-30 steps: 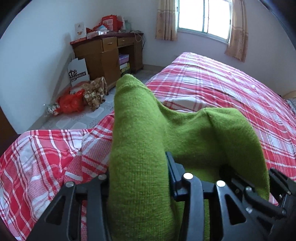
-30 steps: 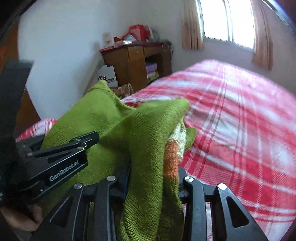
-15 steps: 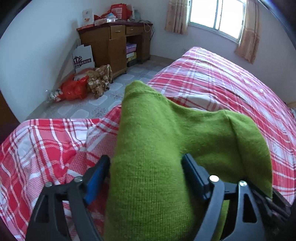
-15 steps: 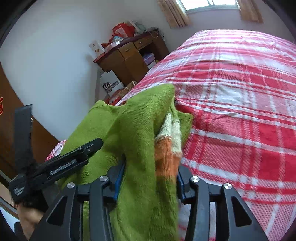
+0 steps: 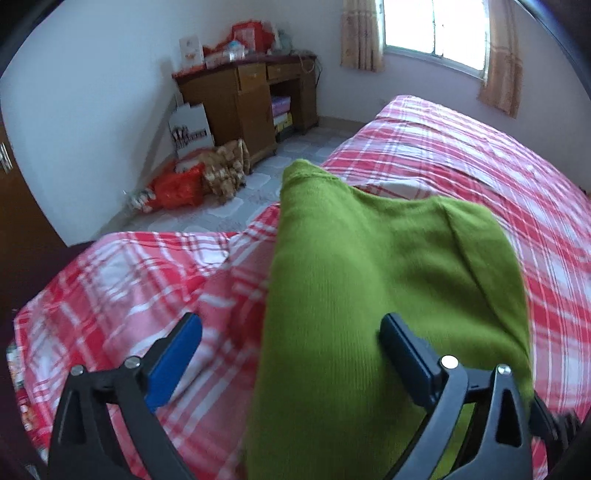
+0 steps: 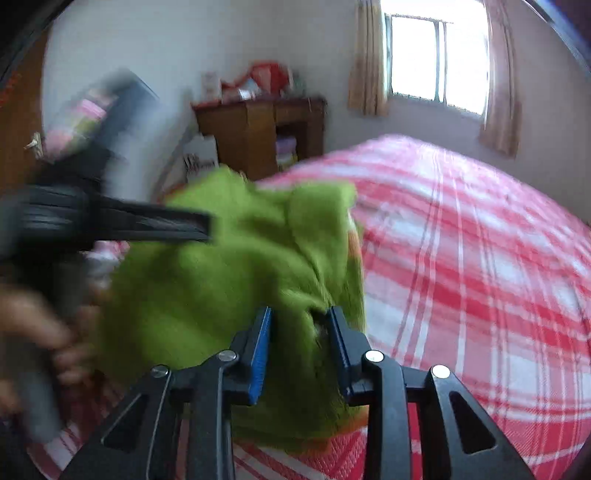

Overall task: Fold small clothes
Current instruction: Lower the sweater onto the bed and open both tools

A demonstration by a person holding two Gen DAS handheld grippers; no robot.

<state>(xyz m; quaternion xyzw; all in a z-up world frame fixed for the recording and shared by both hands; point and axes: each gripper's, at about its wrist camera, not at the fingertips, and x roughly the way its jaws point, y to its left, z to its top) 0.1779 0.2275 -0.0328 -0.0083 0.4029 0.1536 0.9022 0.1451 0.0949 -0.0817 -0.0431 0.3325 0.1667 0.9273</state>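
A small green knit sweater (image 5: 369,280) with an orange and white trim lies on the red plaid bed (image 5: 480,155). My left gripper (image 5: 291,343) is open wide; the sweater's left edge lies between its fingers without being clamped. In the right wrist view, which is blurred, my right gripper (image 6: 299,332) is shut on a bunched fold of the sweater (image 6: 229,273). The left gripper (image 6: 140,221) shows there as a dark blur above the sweater's left side.
A wooden desk (image 5: 251,92) with clutter on top stands against the far wall. A red bag (image 5: 173,188) and a brown bundle (image 5: 225,170) lie on the tiled floor beside the bed. A curtained window (image 5: 436,33) is at the back.
My left gripper has opened and let go of the sweater. The right gripper has stayed shut on it and is moving; the sweater has settled lower on the bed.
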